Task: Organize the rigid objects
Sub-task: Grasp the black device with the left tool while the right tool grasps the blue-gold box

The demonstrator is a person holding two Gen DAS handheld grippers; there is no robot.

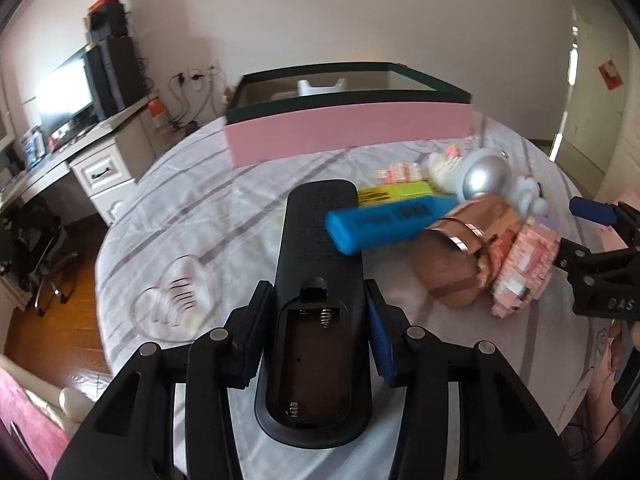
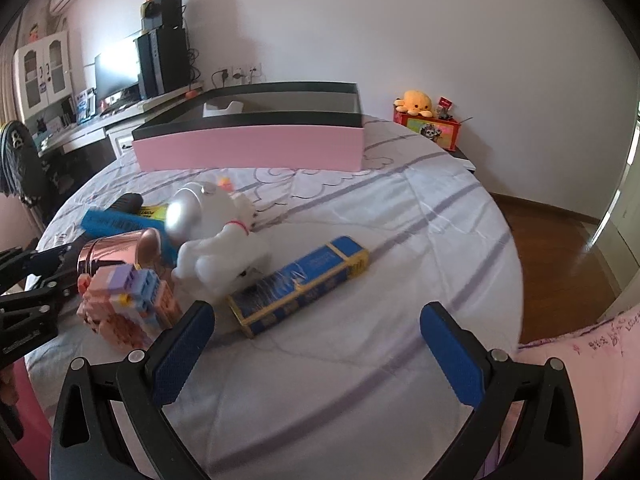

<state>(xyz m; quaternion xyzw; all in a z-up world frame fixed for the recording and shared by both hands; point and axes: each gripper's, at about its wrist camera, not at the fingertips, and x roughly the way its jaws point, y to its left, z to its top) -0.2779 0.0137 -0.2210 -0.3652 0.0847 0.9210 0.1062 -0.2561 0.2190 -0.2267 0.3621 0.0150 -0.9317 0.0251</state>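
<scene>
left tool (image 1: pixel 316 320) is clamping the remote (image 1: pixel 316 280) above the bed (image 2: pixel 360 360); right tool (image 2: pixel 316 344) is gaping, empty; box (image 2: pixel 248 148) is holding one white item; the other items are remaining outside.

Right gripper (image 2: pixel 316 344) wide open over striped bedsheet (image 2: pixel 360 216).
Just beyond: blue tin box (image 2: pixel 298 286), white toy dog (image 2: pixel 224 240) to its left; pink open box (image 2: pixel 248 148) far behind.

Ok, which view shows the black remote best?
Left wrist: the remote lies between that gripper's pads, its open battery bay facing up. The right wrist view catches only its dark far tip behind the blue marker.
</scene>
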